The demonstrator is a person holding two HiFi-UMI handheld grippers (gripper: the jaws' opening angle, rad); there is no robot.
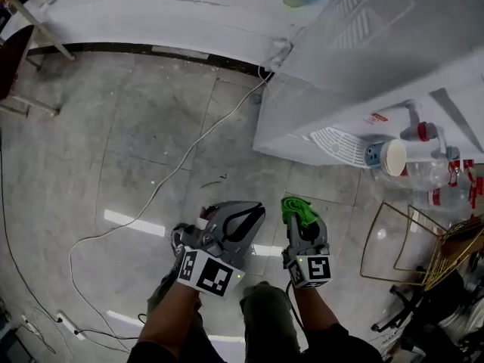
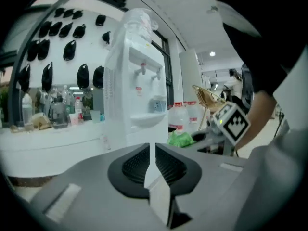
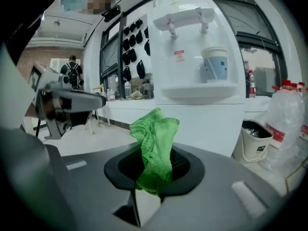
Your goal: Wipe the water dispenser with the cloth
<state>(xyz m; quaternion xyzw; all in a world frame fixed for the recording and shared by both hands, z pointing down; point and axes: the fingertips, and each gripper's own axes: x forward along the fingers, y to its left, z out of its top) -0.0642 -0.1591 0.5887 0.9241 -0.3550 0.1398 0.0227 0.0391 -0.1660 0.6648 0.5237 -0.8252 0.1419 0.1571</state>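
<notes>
The white water dispenser (image 1: pixel 363 59) stands ahead and to the right, with a paper cup (image 1: pixel 387 157) beside its drip tray (image 1: pixel 336 146). My right gripper (image 1: pixel 300 216) is shut on a crumpled green cloth (image 1: pixel 299 209), held short of the dispenser. In the right gripper view the cloth (image 3: pixel 155 143) sticks up from between the jaws, with the dispenser (image 3: pixel 197 57) and cup (image 3: pixel 215 64) straight ahead. My left gripper (image 1: pixel 243 218) hangs beside the right one, shut and holding nothing. The left gripper view shows the dispenser (image 2: pixel 137 81) ahead and the cloth (image 2: pixel 180 139) to the right.
A white cable (image 1: pixel 151 203) snakes over the tiled floor to a power strip (image 1: pixel 68 325). A long white counter (image 1: pixel 151 13) runs along the back. Water bottles (image 1: pixel 446 172) and a gold wire rack (image 1: pixel 401 240) stand right of the dispenser. A small bin (image 3: pixel 255 138) sits at its base.
</notes>
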